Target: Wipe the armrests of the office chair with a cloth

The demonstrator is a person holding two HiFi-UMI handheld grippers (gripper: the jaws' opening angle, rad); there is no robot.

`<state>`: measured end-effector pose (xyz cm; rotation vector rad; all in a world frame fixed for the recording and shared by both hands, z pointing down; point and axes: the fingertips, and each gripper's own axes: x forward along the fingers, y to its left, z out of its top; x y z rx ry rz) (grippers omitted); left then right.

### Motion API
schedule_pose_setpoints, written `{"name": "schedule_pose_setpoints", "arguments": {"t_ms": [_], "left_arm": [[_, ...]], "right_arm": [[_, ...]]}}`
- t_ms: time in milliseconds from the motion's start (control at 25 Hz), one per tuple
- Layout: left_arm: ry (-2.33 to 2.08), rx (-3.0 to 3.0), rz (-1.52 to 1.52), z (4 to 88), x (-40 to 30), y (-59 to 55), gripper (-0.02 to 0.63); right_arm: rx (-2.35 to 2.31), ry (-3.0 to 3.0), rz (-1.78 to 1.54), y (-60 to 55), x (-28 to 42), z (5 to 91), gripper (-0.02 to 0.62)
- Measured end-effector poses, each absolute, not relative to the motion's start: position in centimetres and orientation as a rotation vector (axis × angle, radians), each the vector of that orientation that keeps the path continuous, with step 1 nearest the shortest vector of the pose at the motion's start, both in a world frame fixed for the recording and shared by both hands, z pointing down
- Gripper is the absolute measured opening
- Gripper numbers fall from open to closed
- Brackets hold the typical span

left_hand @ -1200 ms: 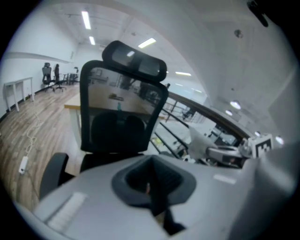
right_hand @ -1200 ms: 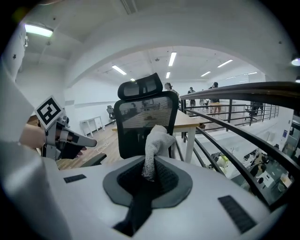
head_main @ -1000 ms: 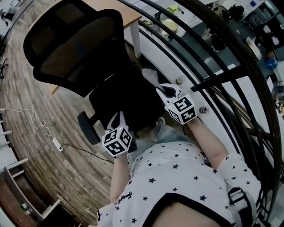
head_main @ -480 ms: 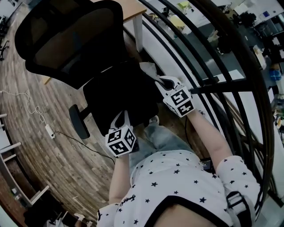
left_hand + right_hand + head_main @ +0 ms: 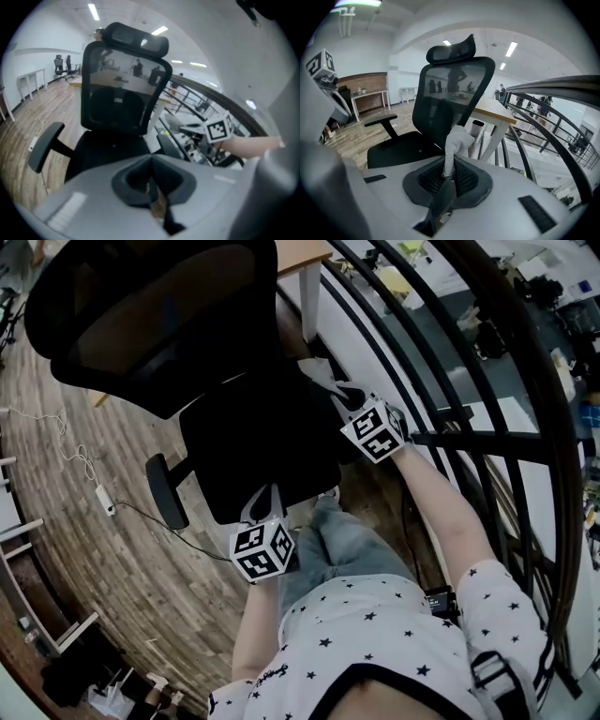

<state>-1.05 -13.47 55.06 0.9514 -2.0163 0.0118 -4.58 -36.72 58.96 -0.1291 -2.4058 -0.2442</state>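
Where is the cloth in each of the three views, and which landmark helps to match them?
Head view: the cloth is right of centre, upper half, at the tip of the right gripper.
Left gripper view: the cloth is probably the pale shape right of centre; too small to be sure.
Right gripper view: the cloth is at centre, rising from the shut jaws.
Shared landmark: the chair's mesh backrest.

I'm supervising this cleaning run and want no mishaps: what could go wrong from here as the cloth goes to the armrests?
The right gripper pinches only a narrow end of the pale knitted cloth, so dragging it along a black padded armrest may pull it free. The black metal railing runs close beside that gripper; a wide wiping stroke might knock against it.
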Motion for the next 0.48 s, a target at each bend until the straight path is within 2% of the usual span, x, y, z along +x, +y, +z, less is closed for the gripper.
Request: {"name": "schedule_pose_setpoints", "arguments": {"t_ms": [480], "left_arm": [[-1.993,0.862,-0.005,57.0,-2.1,-13.1,0.006]], "right_arm": [[-0.238,-2.224,-0.414,-38.6,-8.8,66.1,0.035]]}}
